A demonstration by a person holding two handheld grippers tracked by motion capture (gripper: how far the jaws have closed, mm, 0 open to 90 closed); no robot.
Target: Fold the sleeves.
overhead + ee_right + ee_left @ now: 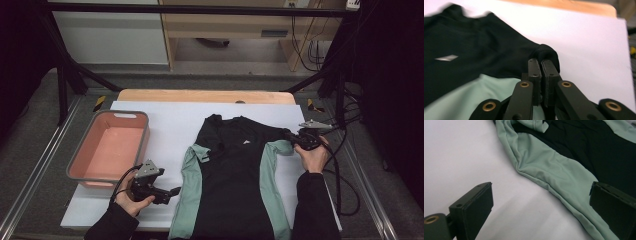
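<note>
A black shirt with mint-green side panels (pixel 235 165) lies flat on the white sheet (pixel 165 120), collar toward the far edge. My right gripper (pixel 291 135) is at the shirt's right shoulder. In the right gripper view its jaws (pixel 541 62) are pressed together on a bunched fold of the black fabric (pixel 546 51). My left gripper (pixel 175 191) rests low on the sheet just left of the shirt's green side panel (pixel 549 167). Its jaws (pixel 541 193) stand wide apart, and the panel's hem runs between them without touching either pad.
A pink tray with a grey rim (pixel 145 135) sits at the left on the sheet. The wooden table edge (pixel 200 96) shows beyond the sheet. Black cables (pixel 345 185) trail off the right side, and a dark metal frame surrounds the table.
</note>
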